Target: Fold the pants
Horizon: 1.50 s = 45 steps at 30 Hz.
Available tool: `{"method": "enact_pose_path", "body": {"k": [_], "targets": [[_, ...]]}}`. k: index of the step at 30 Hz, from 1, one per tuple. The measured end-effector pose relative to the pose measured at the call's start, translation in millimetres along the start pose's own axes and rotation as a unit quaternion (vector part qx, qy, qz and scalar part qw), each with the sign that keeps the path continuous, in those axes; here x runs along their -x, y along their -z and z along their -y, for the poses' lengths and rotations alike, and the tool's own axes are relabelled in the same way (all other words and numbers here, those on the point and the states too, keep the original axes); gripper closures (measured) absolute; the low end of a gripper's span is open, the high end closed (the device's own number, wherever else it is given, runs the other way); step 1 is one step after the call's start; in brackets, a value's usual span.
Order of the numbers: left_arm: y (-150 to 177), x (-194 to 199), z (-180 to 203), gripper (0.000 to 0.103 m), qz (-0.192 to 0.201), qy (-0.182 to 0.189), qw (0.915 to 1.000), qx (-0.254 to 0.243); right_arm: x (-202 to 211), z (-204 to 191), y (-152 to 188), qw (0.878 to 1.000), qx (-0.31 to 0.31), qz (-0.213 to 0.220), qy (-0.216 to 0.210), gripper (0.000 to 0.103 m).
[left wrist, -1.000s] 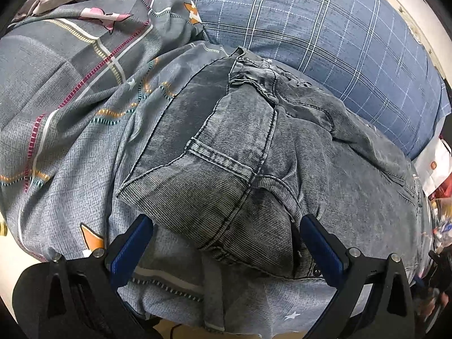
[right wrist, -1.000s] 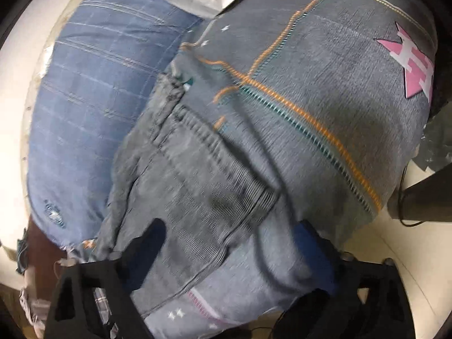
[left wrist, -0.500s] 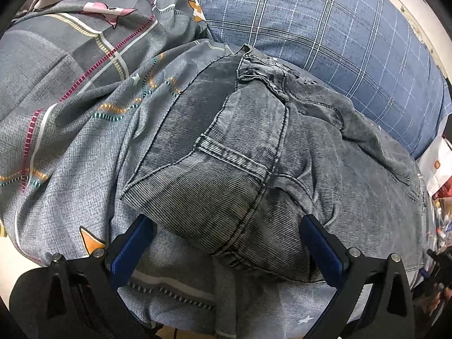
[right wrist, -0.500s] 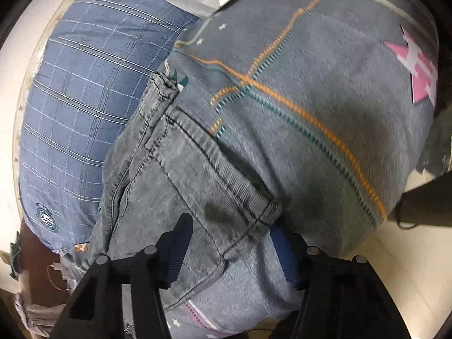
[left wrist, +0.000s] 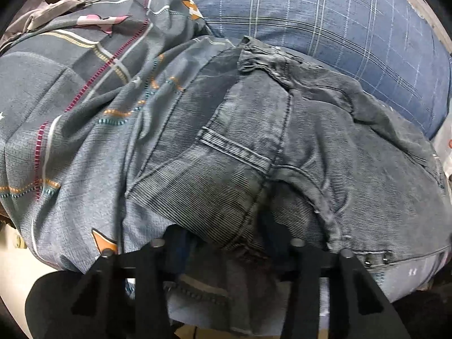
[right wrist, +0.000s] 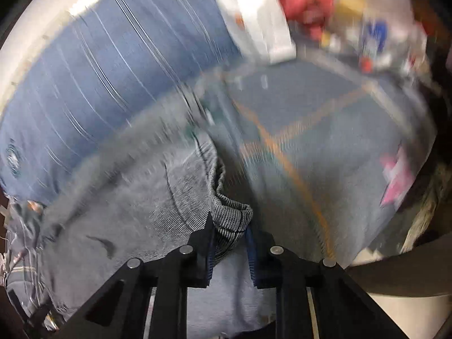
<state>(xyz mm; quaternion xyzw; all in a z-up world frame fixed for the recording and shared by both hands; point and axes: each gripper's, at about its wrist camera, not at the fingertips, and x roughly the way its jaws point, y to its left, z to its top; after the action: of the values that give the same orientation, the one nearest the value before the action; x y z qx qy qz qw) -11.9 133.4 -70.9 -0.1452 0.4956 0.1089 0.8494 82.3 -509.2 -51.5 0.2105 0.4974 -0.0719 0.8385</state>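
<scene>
I am working over a bed whose patterned grey bedspread (left wrist: 70,152) is carrying the pants (left wrist: 296,152), a pair of faded grey jeans lying spread across it. A blue checked pillow (left wrist: 339,28) is lying just behind the pants, touching their far edge.

My left tongs (left wrist: 223,243) are pointing steeply down at the near edge of the pants, and their jaws are closing. The denim edge is bunching up between the two dark fingers and hiding their tips, so I cannot tell whether the pads are pressing on the cloth already.

My right tongs (right wrist: 229,250) are also closing, and here the view is clearer despite the blur around it: a rolled fold of the pants (right wrist: 135,220) is sitting between the blue ribbed pads (right wrist: 250,250), which are pinching it from both sides. The gripped fold is standing up a little above the rest of the cloth.

In the right wrist view the pillow (right wrist: 113,84) is lying to the left of the pants and the bedspread (right wrist: 325,141) to the right. Beyond the bedspread some white paper (right wrist: 260,25) and a heap of red and coloured clutter are showing, too smeared to tell apart.
</scene>
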Motion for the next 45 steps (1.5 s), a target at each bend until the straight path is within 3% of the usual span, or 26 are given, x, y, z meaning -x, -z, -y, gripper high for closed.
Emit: {"method": "enact_pose_path", "body": {"k": [1,2,4,6,10,12,15,16,18,20,26,28,30,31,32,33,35,36,37,39,42,44,45], "targets": [[-1.4,-0.2,-0.9,0.059,-0.002,0.008,1.0,0.005,-21.0,11.4,2.8,0.998,-0.03,-0.048,-0.018,0.082],[-3.1,-0.7,-5.9,0.059,-0.008,0.027,0.9994,0.018,-26.1,20.1,2.9,0.996,-0.053,-0.059,-0.041,0.082],[-6.6,-0.6,-23.5,0.046,-0.023,0.081,0.9947,0.059,-25.2,29.0,1.3,0.994,-0.069,-0.057,-0.058,0.08],[-6.0,1.2,-40.9,0.033,-0.034,0.14,0.9822,0.121,-25.6,31.0,1.3,0.994,-0.062,-0.061,-0.061,0.08],[-6.3,-0.5,-53.1,0.031,-0.044,0.178,0.9681,0.171,-29.4,34.9,-1.2,0.994,-0.064,-0.061,-0.071,0.08],[-7.1,-2.2,-52.0,0.032,-0.045,0.173,0.9681,0.176,-28.4,34.0,-0.5,0.993,-0.067,-0.06,-0.075,0.08],[-15.2,-11.9,-46.2,0.073,-0.052,0.138,0.9735,0.175,-27.2,33.2,0.0,0.993,-0.062,-0.059,-0.075,0.08],[-15.4,-10.4,-44.3,0.081,-0.047,0.121,0.9765,0.172,-25.8,33.5,0.7,0.994,-0.059,-0.058,-0.075,0.08],[-15.8,-1.9,-38.9,0.088,-0.029,0.104,0.9821,0.155,-24.1,32.2,0.5,0.994,-0.051,-0.055,-0.073,0.08],[-17.9,15.7,-27.4,0.091,0.0,0.077,0.989,0.127,-18.5,27.1,-1.9,0.996,-0.032,-0.047,-0.066,0.081],[-13.1,69.4,-8.7,0.099,0.075,0.034,0.9923,0.092,15.6,18.4,-11.1,0.998,0.001,0.0,-0.056,0.082],[-10.2,63.7,-14.1,0.099,0.067,0.022,0.9934,0.09,-2.4,20.4,-7.5,0.999,0.013,-0.033,-0.034,0.081],[-4.1,41.5,-20.5,0.099,0.021,0.011,0.9949,0.098,-32.0,26.5,1.2,0.995,0.011,-0.094,-0.025,0.079],[-2.6,32.2,-25.7,0.099,0.003,0.011,0.9937,0.112,-28.4,27.6,2.9,0.996,0.013,-0.078,-0.031,0.078],[-0.1,31.1,-31.0,0.099,0.002,0.017,0.9924,0.121,-21.8,26.3,1.8,0.997,0.016,-0.077,-0.02,0.064],[-0.5,35.7,-32.1,0.097,0.014,0.022,0.9921,0.123,-13.6,25.2,0.6,0.998,0.019,-0.066,0.002,0.04],[-8.2,47.0,-24.9,0.072,0.04,0.03,0.9933,0.104,9.6,19.4,-3.0,0.999,0.041,-0.022,0.026,0.034],[-13.5,53.9,-18.0,0.046,0.053,0.045,0.9935,0.09,18.2,16.6,-5.1,0.998,0.048,-0.009,0.03,0.034],[-18.1,60.9,-9.9,0.035,0.07,0.057,0.9929,0.078,33.1,12.8,-9.3,0.998,0.049,0.015,0.029,0.034],[-24.0,68.7,7.4,0.035,0.093,0.064,0.9925,0.048,53.2,1.7,-16.7,0.997,0.052,0.051,0.001,0.034],[-35.7,53.8,36.5,0.035,0.089,0.067,0.9938,0.001,58.7,-18.7,-23.7,0.993,0.078,0.069,-0.05,0.033],[-37.1,25.1,46.1,0.035,0.054,0.053,0.9969,-0.02,30.7,-30.0,-26.7,0.99,0.083,0.033,-0.109,0.033],[-34.9,4.2,48.5,0.035,0.019,0.036,0.9986,-0.033,15.9,-28.9,-27.7,0.99,0.079,0.009,-0.118,0.031]]}}
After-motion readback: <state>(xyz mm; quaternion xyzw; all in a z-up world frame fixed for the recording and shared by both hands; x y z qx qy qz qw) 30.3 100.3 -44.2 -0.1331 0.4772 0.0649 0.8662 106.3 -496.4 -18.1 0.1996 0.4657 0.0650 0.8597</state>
